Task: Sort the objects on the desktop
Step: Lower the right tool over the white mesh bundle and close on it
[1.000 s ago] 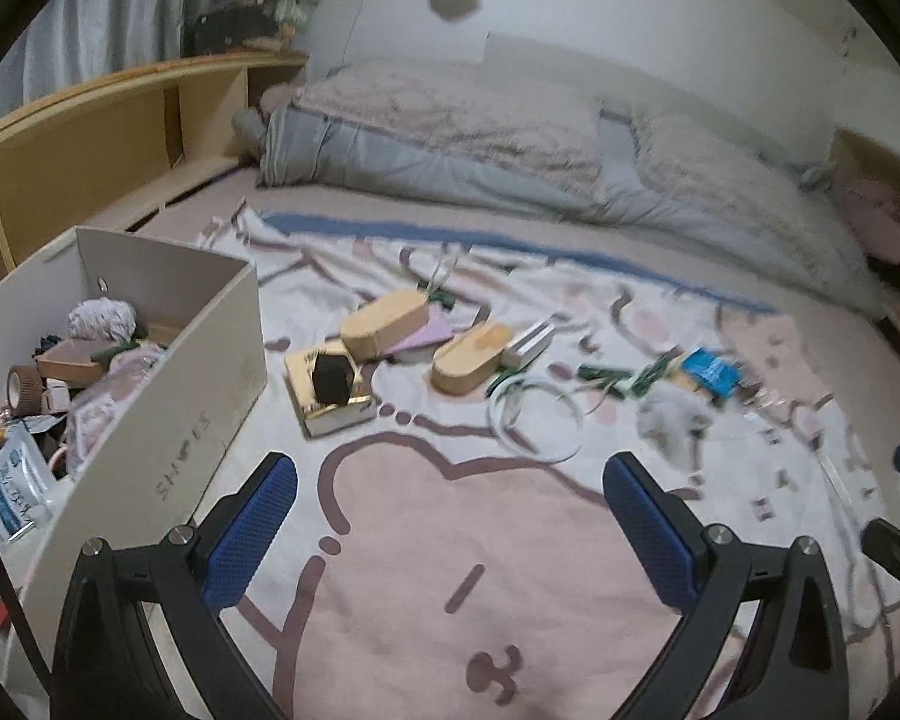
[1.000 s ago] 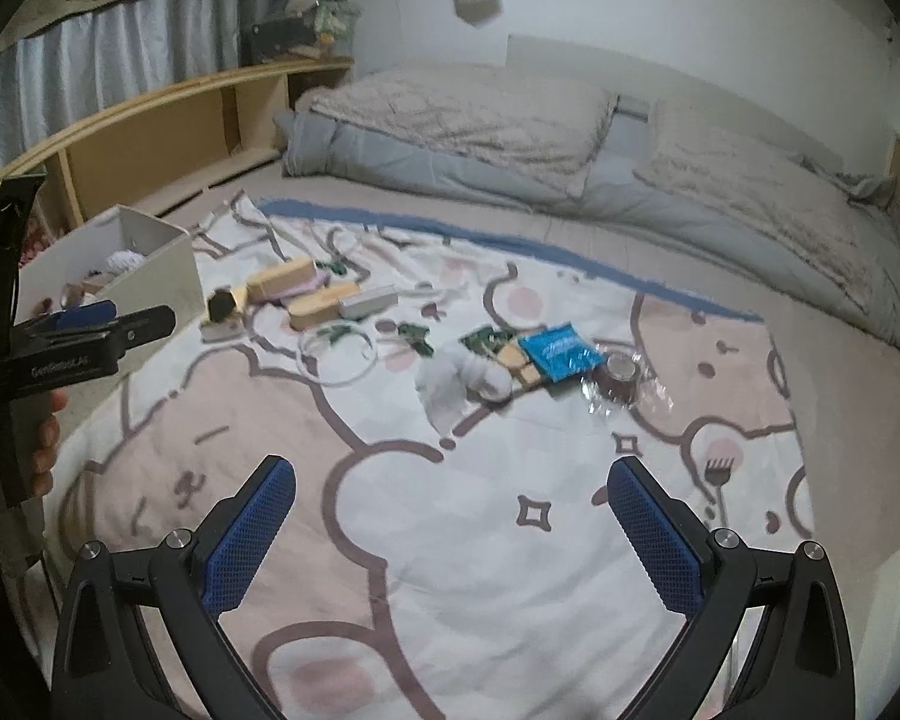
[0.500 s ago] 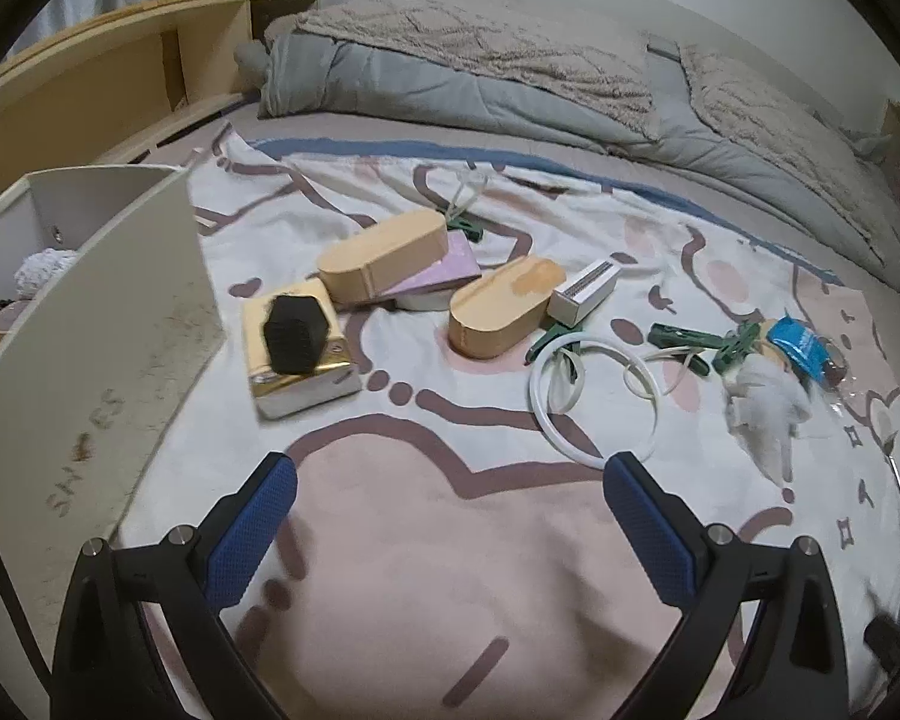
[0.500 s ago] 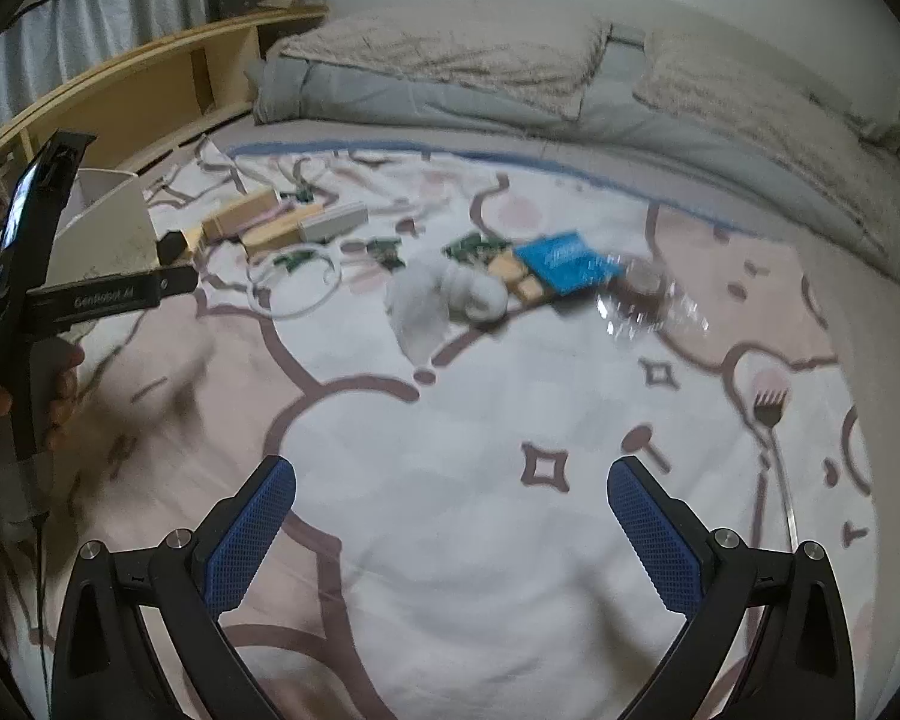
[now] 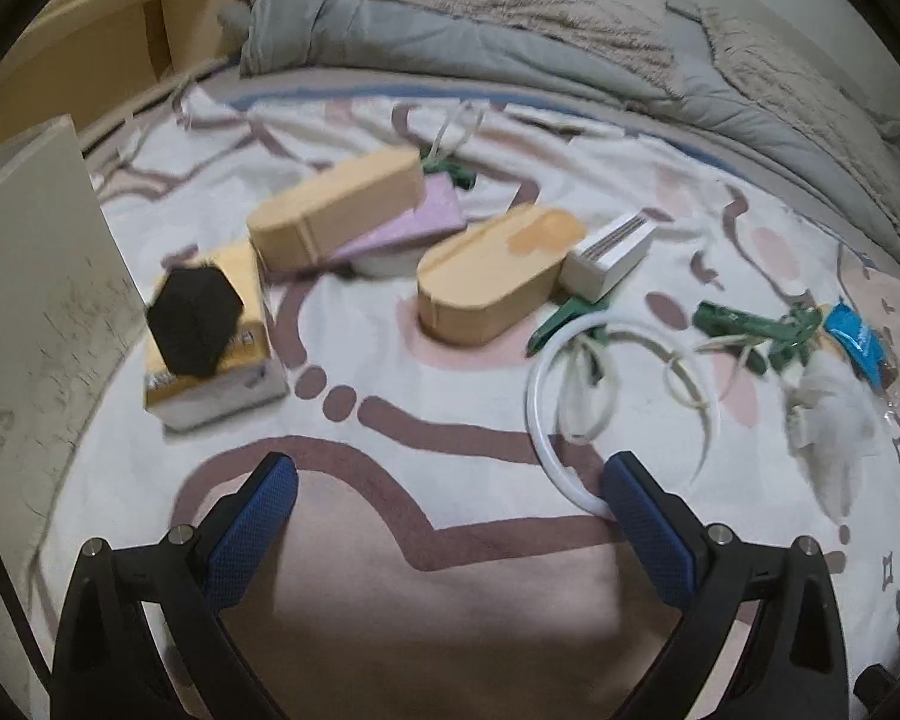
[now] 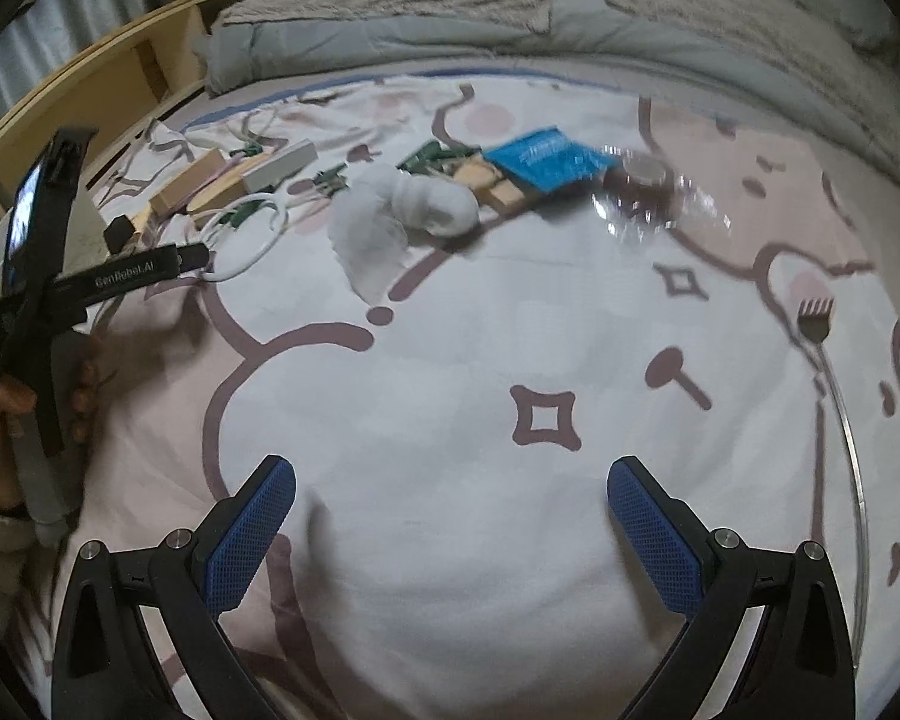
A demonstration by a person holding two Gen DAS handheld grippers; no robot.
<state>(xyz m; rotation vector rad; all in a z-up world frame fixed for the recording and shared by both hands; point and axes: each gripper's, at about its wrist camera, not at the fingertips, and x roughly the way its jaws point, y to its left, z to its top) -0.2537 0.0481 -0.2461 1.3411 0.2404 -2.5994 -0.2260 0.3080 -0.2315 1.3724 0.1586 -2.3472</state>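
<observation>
Left gripper (image 5: pixel 449 483) held low over the patterned blanket (image 5: pixel 450 588), blue-padded fingers (image 5: pixel 252 534) spread wide with nothing between them, right fingertip just touching or overlapping the near edge of a white ring (image 5: pixel 561 420), contact hard to judge. Seen from the right wrist view as a black handle gripped in a hand (image 6: pixel 6 414) at the far left, tilted forward toward the clutter, sleeve cut off by the frame edge. Right gripper (image 6: pixel 451 483) likewise spread wide and empty, hovering over a bare stretch of blanket well short of the objects. Just beyond the left gripper: a yellow box (image 5: pixel 210 348) with a black hexagonal block (image 5: pixel 193 327) on top, beside the white wall of a storage box (image 5: pixel 36 276), its inside hidden from here. Further on, two tan oblong cases (image 5: pixel 492 282), the farther one propped on a lilac card, and a small white striped box (image 5: pixel 609 252) touching the nearer case. To the right, green clips (image 5: pixel 750 324) tangled with thin white loops, blurred and hard to separate. Ahead of the right gripper, a crumpled white tissue or cloth (image 6: pixel 402 210), a blue packet (image 6: pixel 546 159), and a brown roll inside clear wrap (image 6: pixel 648 180), smeared by motion. Farthest, a grey duvet (image 5: pixel 510 24) and a wooden shelf (image 5: pixel 108 48), cut off by the lens rim.
</observation>
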